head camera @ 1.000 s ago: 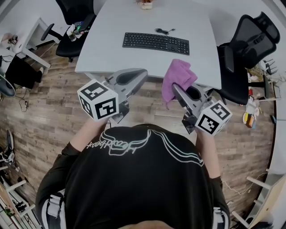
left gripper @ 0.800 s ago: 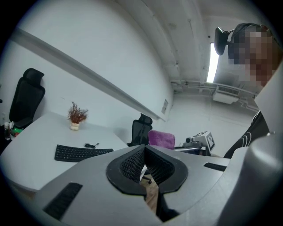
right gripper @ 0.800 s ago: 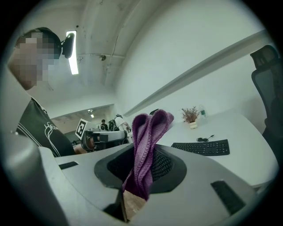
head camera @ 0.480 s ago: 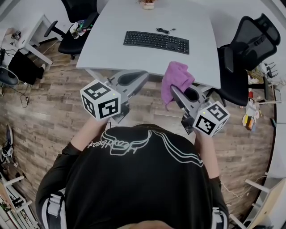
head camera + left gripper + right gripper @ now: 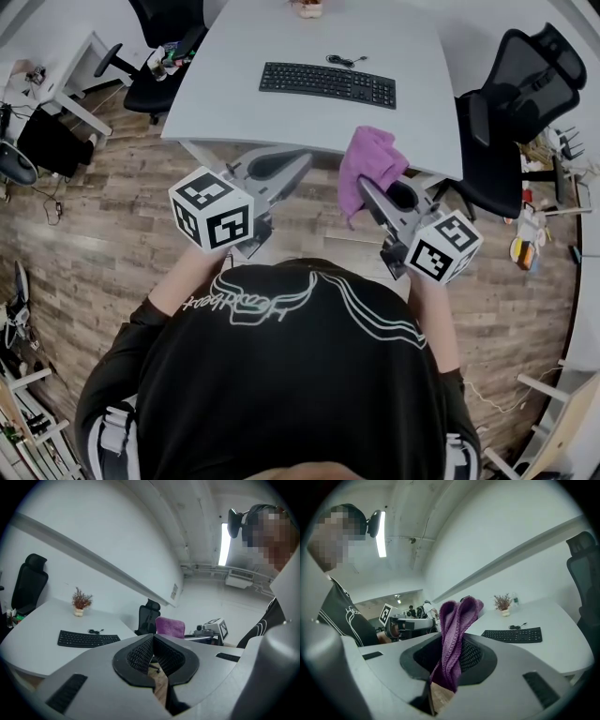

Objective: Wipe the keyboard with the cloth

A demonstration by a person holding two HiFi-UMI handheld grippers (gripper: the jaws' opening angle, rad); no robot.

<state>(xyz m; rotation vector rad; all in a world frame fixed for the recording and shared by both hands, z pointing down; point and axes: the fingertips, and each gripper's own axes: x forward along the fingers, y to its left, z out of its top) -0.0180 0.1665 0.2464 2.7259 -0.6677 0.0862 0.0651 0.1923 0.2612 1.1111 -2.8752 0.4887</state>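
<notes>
Keyboard (image 5: 328,85): lay flat toward far side of table (image 5: 281,127), well apart from both grippers, cable (image 5: 345,65) curled just behind it. Untouched; no wiping begun.
Cloth (image 5: 367,169): purple, pinched low down between jaws of right gripper (image 5: 373,190). Folded top stood up above jaws, short end hung below. Sat at table's near edge, nowhere near keyboard yet. Probably gripped low so bunched top could serve as wiping pad.
Right gripper: clamped on cloth, aimed toward table, held up off near edge. Looked like carrying pose, cloth kept clear of surface until over keys.
Left gripper (image 5: 302,157): jaws met at tips, nothing between them. Held level beside right one, also at table's near edge. Probably kept free to steady keyboard, though could not be told for sure.
Table: white, bare but for keyboard, cable and small plant (image 5: 307,9) at far edge, so nothing lay between cloth and keys.
Chair (image 5: 525,84): black, just beside table's right edge, off line of reach.
Stage: judged as approach, contact not yet made.
Next move: would call for carrying cloth forward and down onto keys, with light pressure.
Risk: keyboard sliding under sweep, or cloth slipping from low pinch.
</notes>
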